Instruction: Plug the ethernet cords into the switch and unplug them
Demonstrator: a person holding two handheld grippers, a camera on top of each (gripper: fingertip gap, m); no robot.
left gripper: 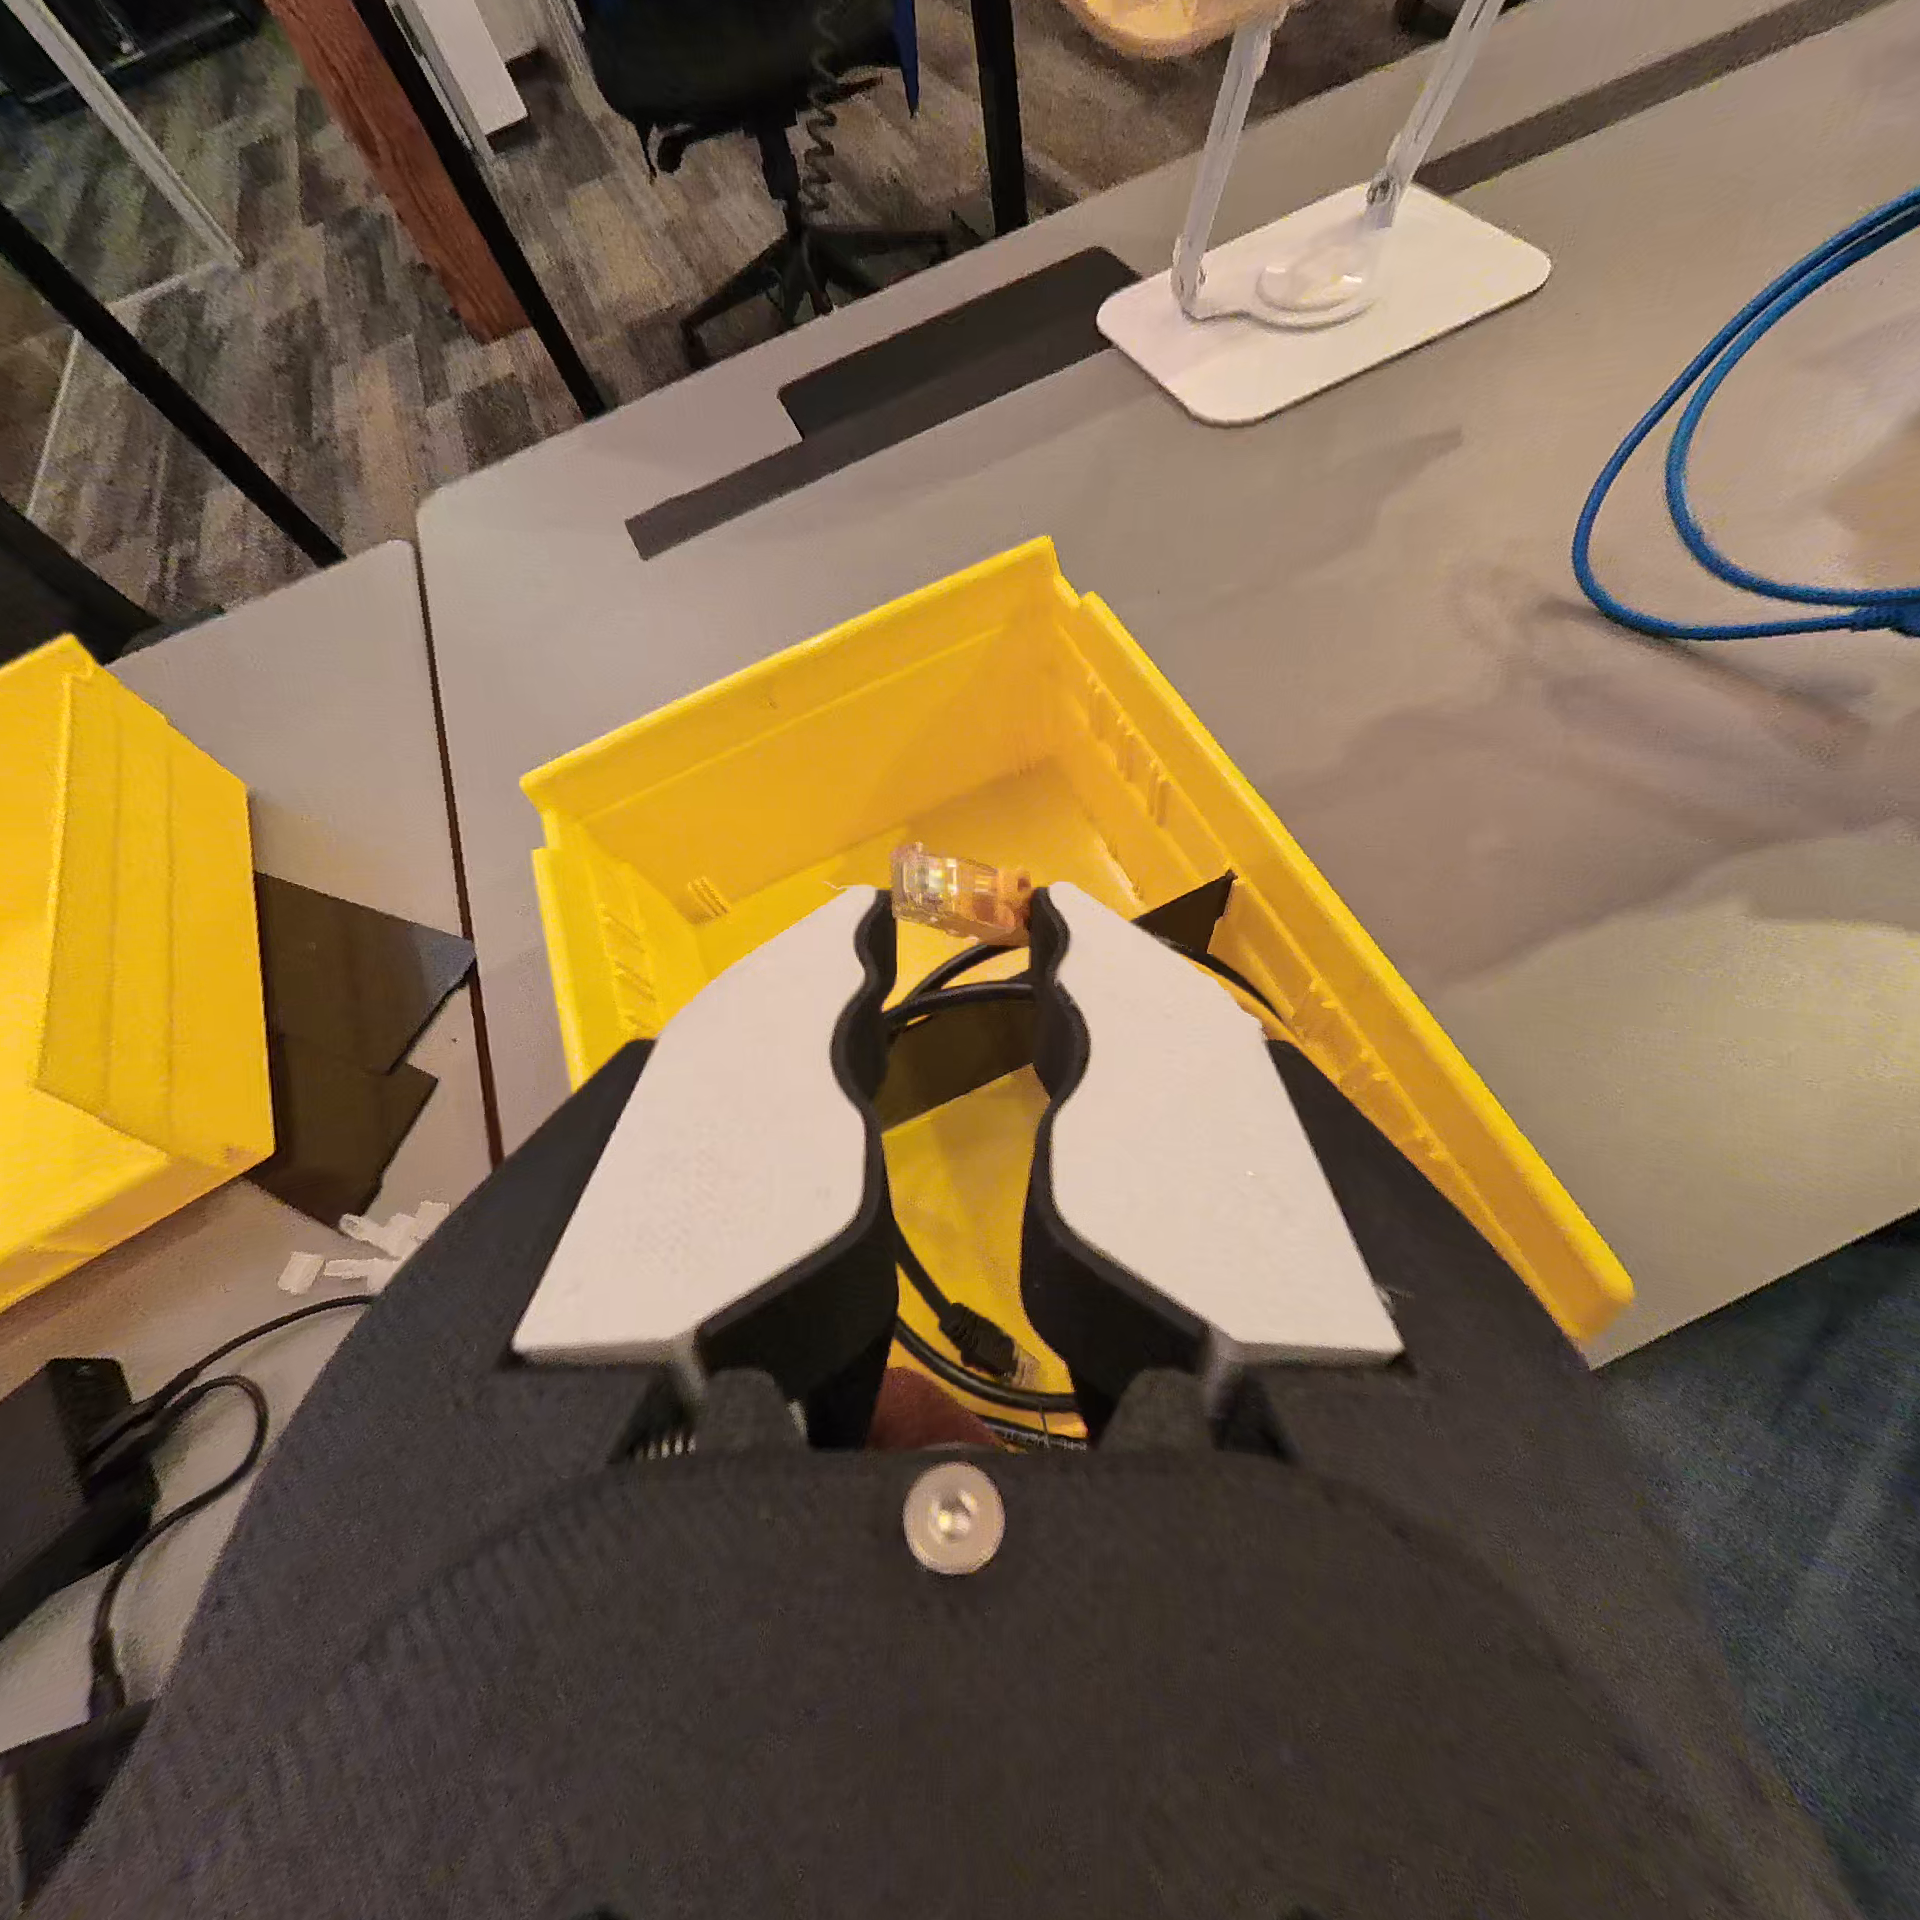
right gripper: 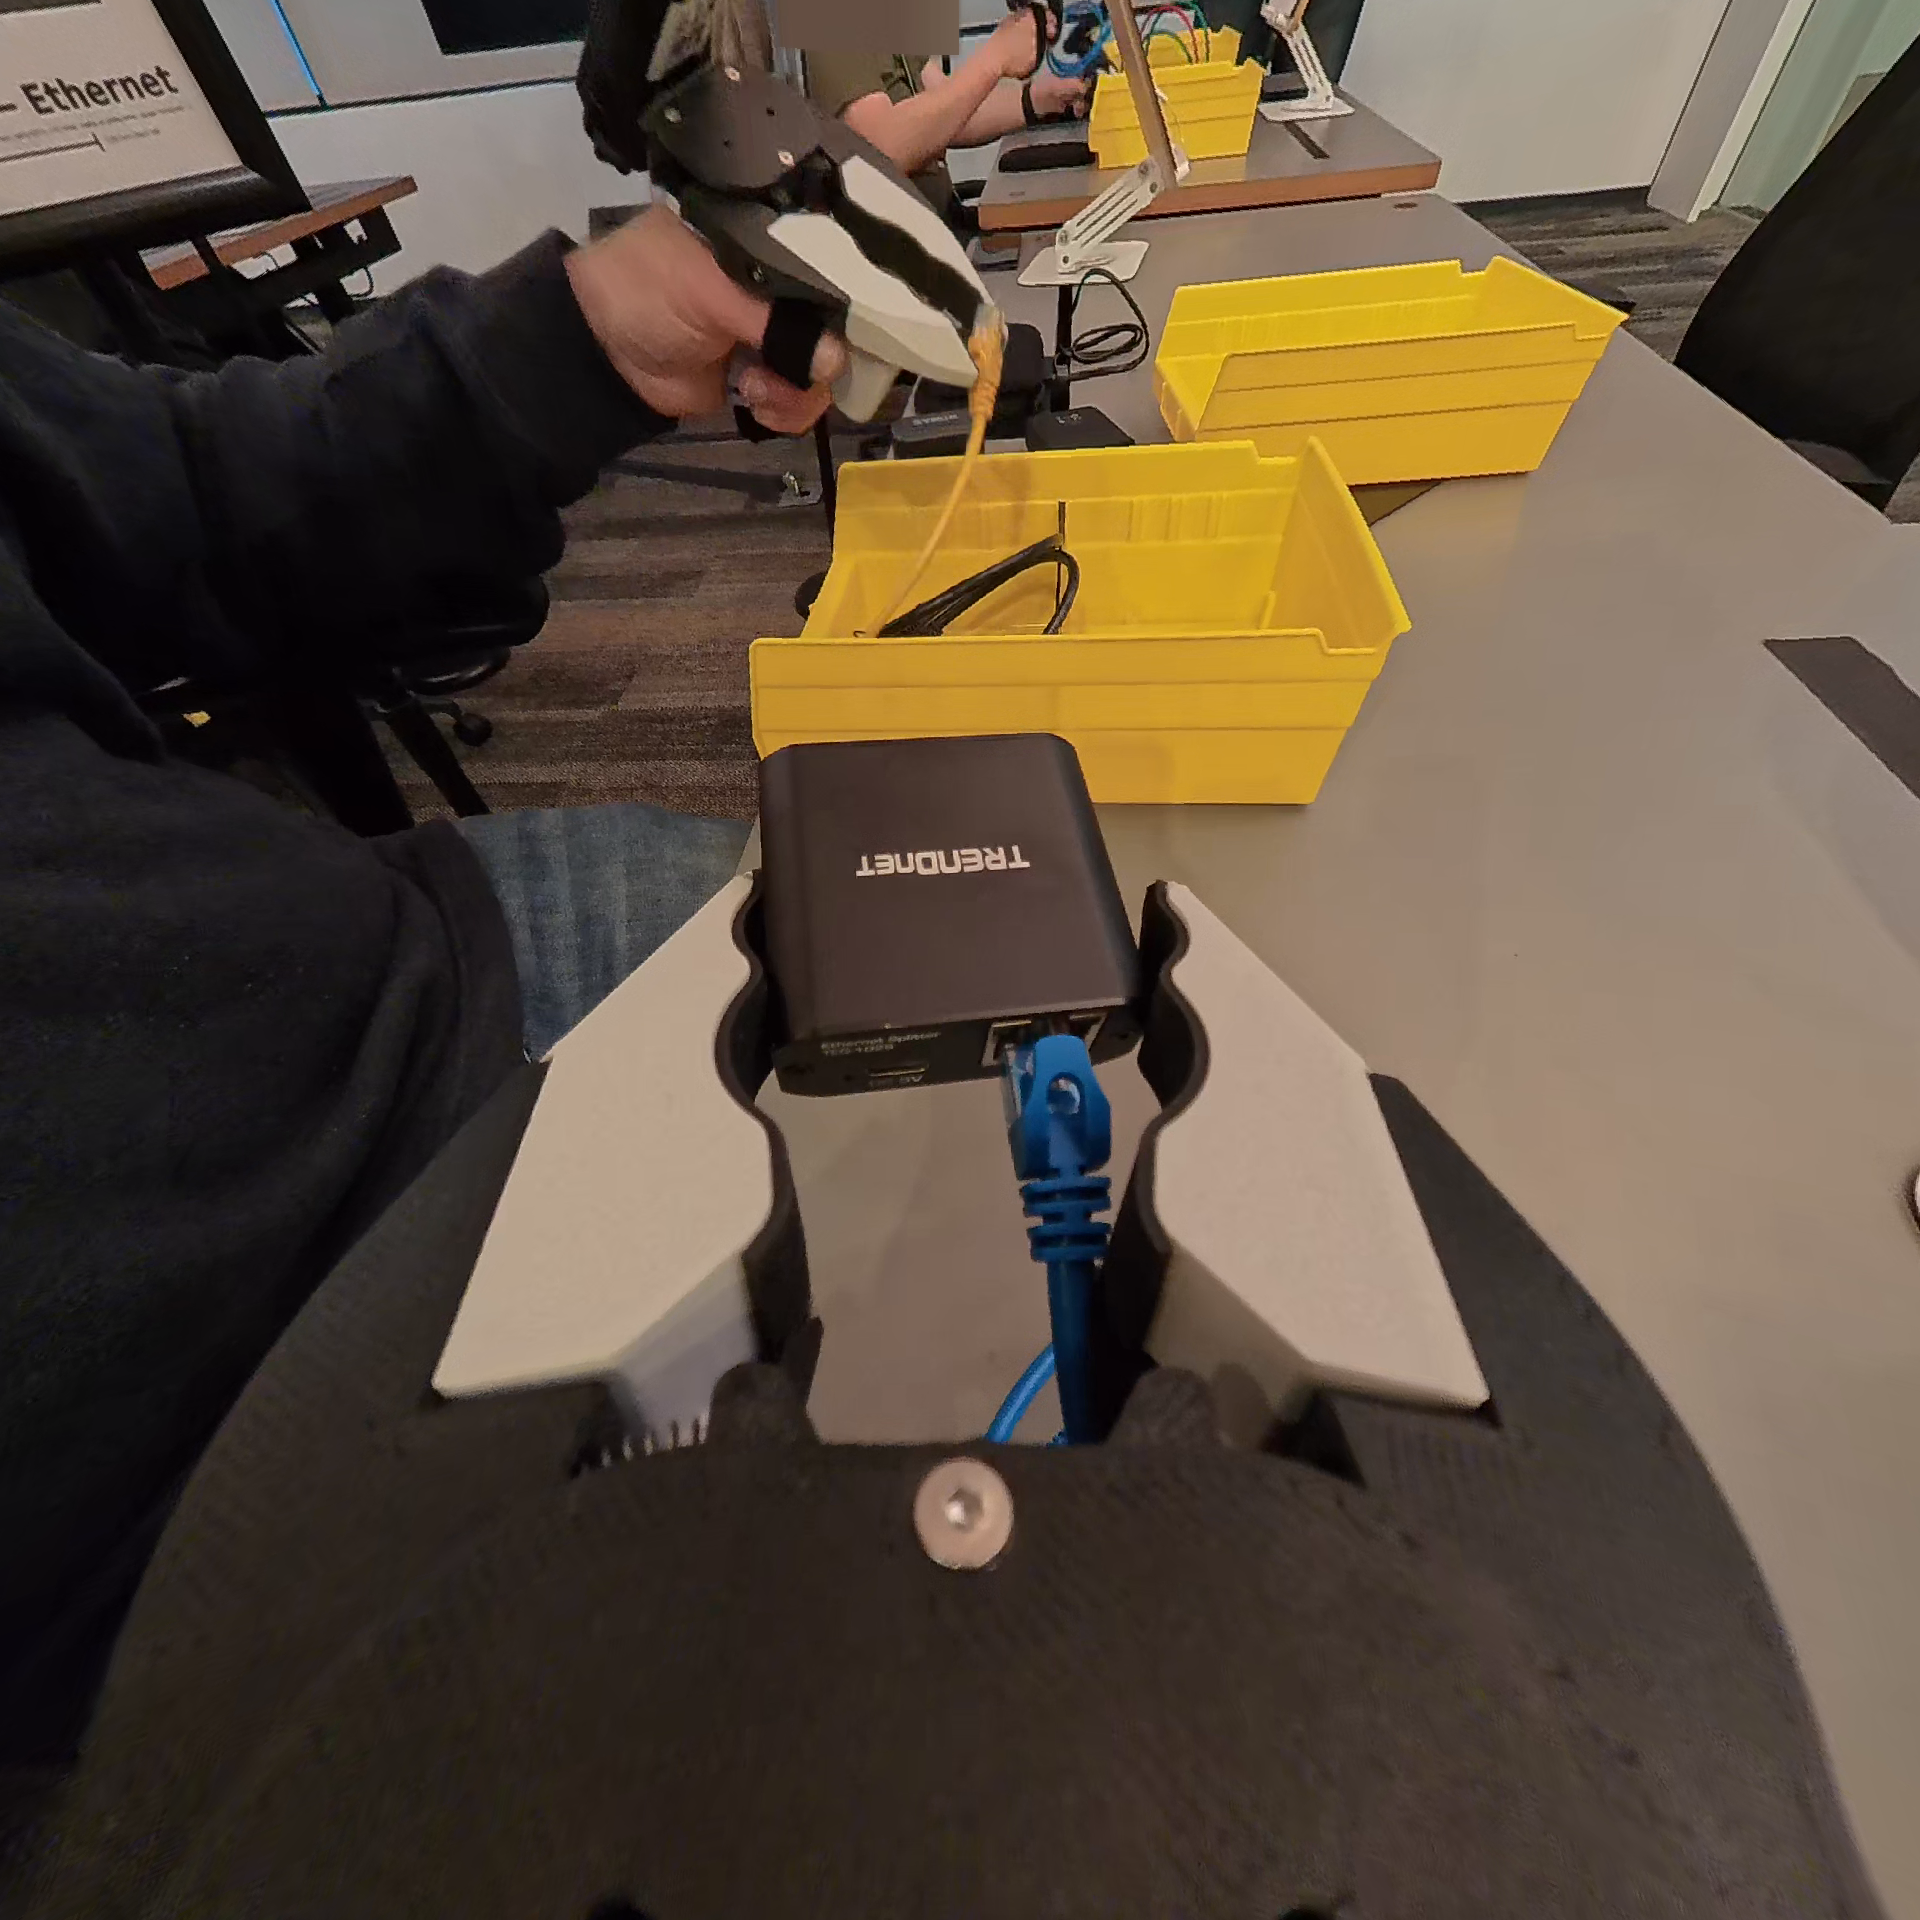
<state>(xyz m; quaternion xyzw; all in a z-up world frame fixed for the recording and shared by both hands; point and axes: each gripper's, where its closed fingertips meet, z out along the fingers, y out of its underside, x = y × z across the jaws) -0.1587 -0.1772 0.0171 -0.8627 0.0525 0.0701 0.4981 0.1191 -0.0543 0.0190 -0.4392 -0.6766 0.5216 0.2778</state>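
Observation:
My left gripper (left gripper: 958,906) is shut on the plug of a yellow ethernet cord (left gripper: 956,883) and holds it above the yellow bin (left gripper: 790,717). In the right wrist view the left gripper (right gripper: 982,327) is raised over the bin (right gripper: 1039,686) and the yellow cord (right gripper: 951,499) hangs down into it. My right gripper (right gripper: 951,935) is shut on the black switch (right gripper: 935,894), which sits on the grey table (right gripper: 1558,935). A blue ethernet cord (right gripper: 1060,1132) is plugged into the switch's left port. The right port beside it is empty.
A black cable (right gripper: 997,592) lies coiled in the bin. A second yellow bin (right gripper: 1382,374) stands farther back and shows at the left of the left wrist view (left gripper: 114,935). A white stand base (left gripper: 1330,301) and loops of blue cord (left gripper: 1714,468) lie on the table. Another person works at a far table (right gripper: 1195,166). About 30 cm separates my left fingertips from my right.

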